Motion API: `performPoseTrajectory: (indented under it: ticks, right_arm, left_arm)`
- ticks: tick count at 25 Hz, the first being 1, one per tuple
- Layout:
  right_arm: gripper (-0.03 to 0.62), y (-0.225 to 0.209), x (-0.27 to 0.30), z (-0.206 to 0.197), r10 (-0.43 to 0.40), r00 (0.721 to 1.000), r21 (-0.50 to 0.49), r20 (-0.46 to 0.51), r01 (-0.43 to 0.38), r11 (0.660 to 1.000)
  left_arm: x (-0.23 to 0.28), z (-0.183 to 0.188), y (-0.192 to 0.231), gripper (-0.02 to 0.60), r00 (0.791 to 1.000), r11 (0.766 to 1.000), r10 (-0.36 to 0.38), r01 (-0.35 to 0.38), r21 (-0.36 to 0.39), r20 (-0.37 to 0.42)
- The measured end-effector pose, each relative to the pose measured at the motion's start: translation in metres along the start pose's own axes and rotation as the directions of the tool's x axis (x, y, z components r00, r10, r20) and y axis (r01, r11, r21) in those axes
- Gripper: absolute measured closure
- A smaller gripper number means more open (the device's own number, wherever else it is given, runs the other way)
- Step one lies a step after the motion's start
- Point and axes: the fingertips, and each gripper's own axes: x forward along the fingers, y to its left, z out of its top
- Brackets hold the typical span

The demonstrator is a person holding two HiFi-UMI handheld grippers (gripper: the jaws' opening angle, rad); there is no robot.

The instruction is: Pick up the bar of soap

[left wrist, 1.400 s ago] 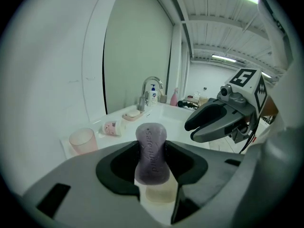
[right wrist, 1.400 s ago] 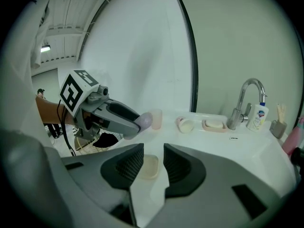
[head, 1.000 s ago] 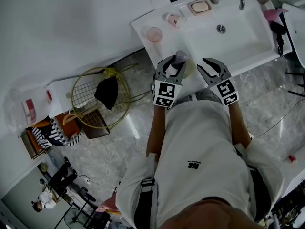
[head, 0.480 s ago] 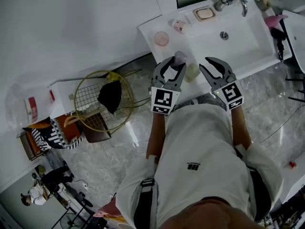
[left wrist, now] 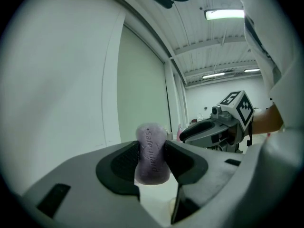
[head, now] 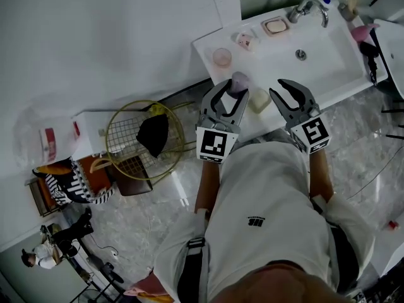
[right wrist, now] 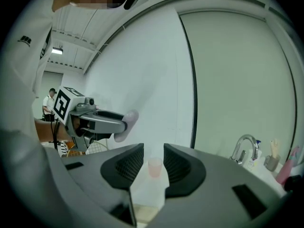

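Left gripper view: left claw [left wrist: 152, 156] is clamped on the soap [left wrist: 152, 152]. The pads bear on its two broad sides and the bar stands on end, top half sticking out past the pads. We read the deep seat as deliberate, since a slick bar pinched near its end would likely squirt out.

Right gripper view: right claw [right wrist: 153, 163] has its jaws apart with nothing gripped. The cup [right wrist: 155, 166] only shows through the gap, well beyond. We'd say this claw is parked as a spare, beside the left one and level with it.

Head view: both claws hang over the front edge of the sink [head: 341, 81], with the soap up off the counter. Pick looks done to us.

Farther back are the dish [head: 275, 26] holding a pale bar, and the faucet [head: 308, 6].
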Motion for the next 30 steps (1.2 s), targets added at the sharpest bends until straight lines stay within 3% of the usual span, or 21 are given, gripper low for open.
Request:
performPoseTrajectory:
  ticks: [7, 13, 26, 30]
  right_arm:
    - [0.450, 0.005, -0.015, 0.021, -0.017, 0.999, -0.008, 0.036, 0.017, 1.000]
    - [0.467, 0.004, -0.022, 0.047, -0.031, 0.990, -0.069, 0.138, 0.041, 0.997]
    - [0.473, -0.001, -0.037, 0.043, -0.059, 0.993, -0.036, 0.102, 0.062, 0.997]
    - [0.474, -0.004, -0.038, 0.034, -0.066, 0.998, -0.017, 0.024, 0.066, 0.998]
  left_arm:
    - [-0.012, 0.033, 0.000, 0.395, 0.995, 0.999, -0.006, 0.003, 0.039, 0.097]
    - [-0.012, 0.048, -0.006, 0.396, 0.989, 0.999, -0.018, 0.014, 0.028, 0.147]
    - [-0.007, 0.050, -0.019, 0.396, 0.987, 0.999, -0.042, 0.040, 0.020, 0.153]
    - [-0.004, 0.046, -0.018, 0.396, 0.988, 0.999, -0.033, 0.036, -0.018, 0.151]
